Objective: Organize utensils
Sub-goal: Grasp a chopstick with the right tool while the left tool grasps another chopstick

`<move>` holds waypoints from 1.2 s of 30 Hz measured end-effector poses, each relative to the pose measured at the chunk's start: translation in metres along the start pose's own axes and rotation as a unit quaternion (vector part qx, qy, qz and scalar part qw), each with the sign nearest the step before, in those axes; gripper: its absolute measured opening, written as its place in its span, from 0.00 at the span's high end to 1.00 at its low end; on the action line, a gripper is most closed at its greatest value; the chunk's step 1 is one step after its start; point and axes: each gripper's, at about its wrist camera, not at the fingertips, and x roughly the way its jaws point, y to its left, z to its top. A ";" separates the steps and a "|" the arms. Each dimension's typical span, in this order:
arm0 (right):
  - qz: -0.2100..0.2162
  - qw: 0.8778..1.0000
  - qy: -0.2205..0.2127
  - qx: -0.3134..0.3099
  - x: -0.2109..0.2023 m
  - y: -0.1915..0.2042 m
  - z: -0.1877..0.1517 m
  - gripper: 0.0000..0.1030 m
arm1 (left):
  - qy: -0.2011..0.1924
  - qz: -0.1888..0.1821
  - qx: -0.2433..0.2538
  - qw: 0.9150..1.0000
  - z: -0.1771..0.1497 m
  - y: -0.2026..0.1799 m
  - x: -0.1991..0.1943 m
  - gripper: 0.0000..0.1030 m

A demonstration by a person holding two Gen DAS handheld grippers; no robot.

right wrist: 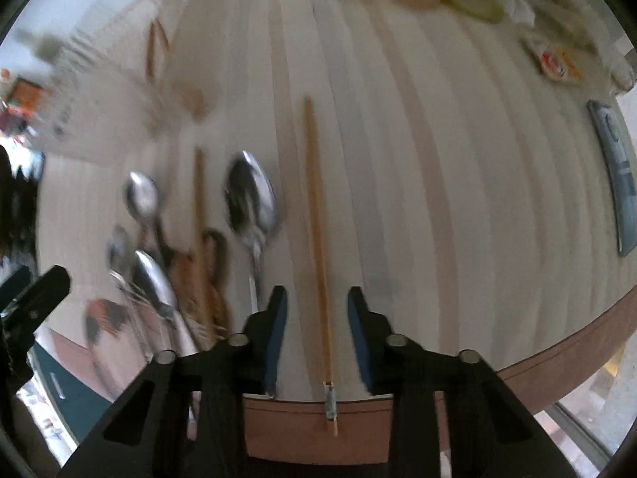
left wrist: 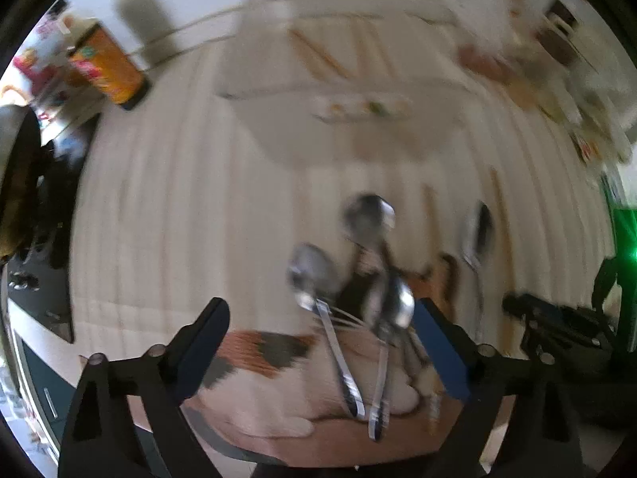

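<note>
Several metal spoons point(left wrist: 318, 279) and a fork lie in a heap at the table's near edge, also in the right wrist view point(right wrist: 251, 199). My left gripper point(left wrist: 318, 318) is open, its fingers either side of the spoon handles, holding nothing. A long wooden chopstick point(right wrist: 316, 239) lies lengthwise on the table, its end over the edge. My right gripper point(right wrist: 316, 298) is open with the chopstick between its fingers, not clamped. Another chopstick point(right wrist: 198, 199) lies by the spoons. A clear organizer tray point(left wrist: 338, 51) with chopsticks in it stands at the back.
An orange can point(left wrist: 109, 67) stands far left. A calico cat point(left wrist: 270, 370) lies under the table's near edge. Food packets and containers point(right wrist: 553, 59) crowd the far right. A dark remote-like slab point(right wrist: 613, 175) lies at the right. The striped tablecloth point(right wrist: 438, 199) covers the table.
</note>
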 end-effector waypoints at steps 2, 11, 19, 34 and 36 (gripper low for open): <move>-0.024 1.000 -0.015 -0.011 0.001 -0.001 -0.007 0.94 | 0.015 -0.022 0.011 1.000 -0.007 -0.016 0.006 0.23; -0.043 0.998 -0.009 0.055 -0.011 -0.074 -0.028 0.94 | 0.083 -0.069 0.046 0.993 -0.029 -0.072 0.042 0.62; -0.046 0.996 -0.012 0.073 -0.016 -0.098 -0.037 0.93 | 0.081 -0.041 0.067 0.994 -0.033 -0.093 0.054 0.95; -0.046 0.998 0.007 0.046 -0.003 -0.063 -0.077 0.93 | 0.092 -0.055 0.062 0.992 -0.046 -0.071 0.048 0.95; -0.049 0.998 0.011 0.043 -0.002 -0.062 -0.079 0.93 | 0.093 -0.057 0.061 0.992 -0.042 -0.069 0.050 0.95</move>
